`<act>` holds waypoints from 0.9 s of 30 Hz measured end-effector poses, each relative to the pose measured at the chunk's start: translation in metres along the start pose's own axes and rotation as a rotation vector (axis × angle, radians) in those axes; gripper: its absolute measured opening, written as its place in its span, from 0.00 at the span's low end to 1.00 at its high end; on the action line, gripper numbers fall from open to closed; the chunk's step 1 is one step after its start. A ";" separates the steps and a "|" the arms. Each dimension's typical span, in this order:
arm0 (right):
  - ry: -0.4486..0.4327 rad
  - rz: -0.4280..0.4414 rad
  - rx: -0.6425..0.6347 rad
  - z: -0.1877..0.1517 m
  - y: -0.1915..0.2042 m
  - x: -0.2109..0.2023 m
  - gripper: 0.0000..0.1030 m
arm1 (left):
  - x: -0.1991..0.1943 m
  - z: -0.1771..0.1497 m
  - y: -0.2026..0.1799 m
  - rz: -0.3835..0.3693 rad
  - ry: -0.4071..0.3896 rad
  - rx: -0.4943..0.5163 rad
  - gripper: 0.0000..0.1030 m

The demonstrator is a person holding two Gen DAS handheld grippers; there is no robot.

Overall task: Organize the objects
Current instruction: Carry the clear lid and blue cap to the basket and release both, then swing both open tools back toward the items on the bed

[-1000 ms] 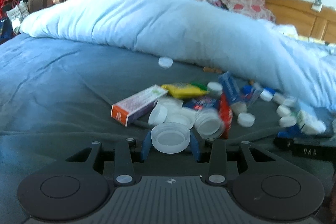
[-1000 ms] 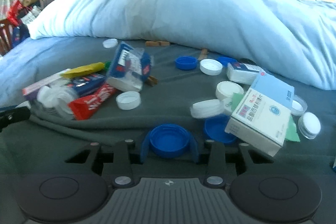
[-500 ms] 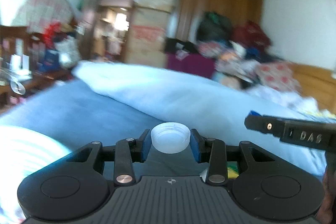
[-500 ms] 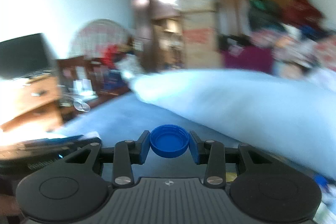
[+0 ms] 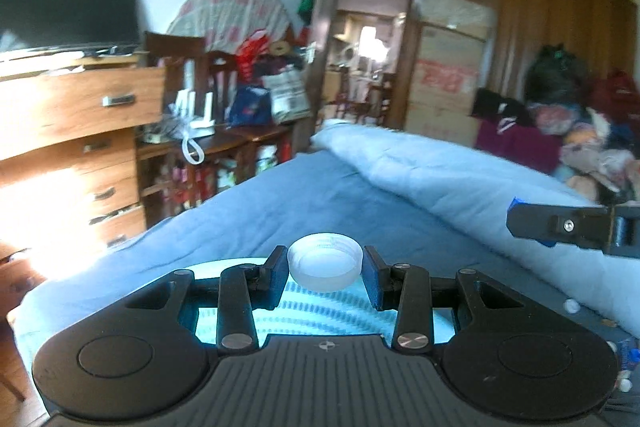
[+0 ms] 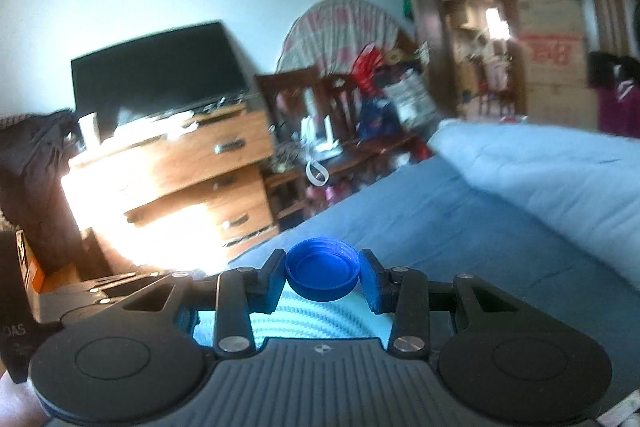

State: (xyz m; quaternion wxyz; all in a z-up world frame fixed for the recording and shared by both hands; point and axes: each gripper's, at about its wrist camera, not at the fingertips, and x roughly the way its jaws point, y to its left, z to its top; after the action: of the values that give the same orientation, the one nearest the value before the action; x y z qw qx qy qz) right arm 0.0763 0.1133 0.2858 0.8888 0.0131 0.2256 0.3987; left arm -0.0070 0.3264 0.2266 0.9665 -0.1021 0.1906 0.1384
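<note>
We saw open bed (image 5: 320, 195) surface ahead, its left edge dropping toward the dresser (image 5: 72, 131); the folded duvet (image 5: 460, 179) bounded the right. Left gripper (image 5: 325, 269) pointed slightly down, clamped on a white cap (image 5: 324, 267), open side up. Right gripper (image 6: 322, 273) likewise pinched a blue cap (image 6: 322, 271). Both sat over a pale blue ribbed round thing (image 5: 320, 307), mostly hidden by the gripper bodies; we couldn't identify it. Room background was blurred.
</note>
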 end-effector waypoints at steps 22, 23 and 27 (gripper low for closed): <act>-0.085 -0.082 0.026 -0.017 -0.009 -0.001 0.92 | 0.020 -0.013 -0.001 -0.001 0.011 -0.030 0.93; -0.124 -0.135 0.029 -0.024 -0.021 -0.020 0.96 | 0.018 -0.009 -0.007 -0.012 -0.007 -0.025 0.93; -0.175 -0.447 0.095 -0.076 -0.100 -0.098 1.00 | -0.006 0.002 -0.058 -0.128 -0.104 0.005 1.00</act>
State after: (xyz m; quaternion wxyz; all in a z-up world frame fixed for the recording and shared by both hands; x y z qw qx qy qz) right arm 0.0580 -0.0371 0.2355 0.9695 0.0389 0.1636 0.1784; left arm 0.0067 0.2708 0.2394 0.9822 -0.1044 0.1338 0.0808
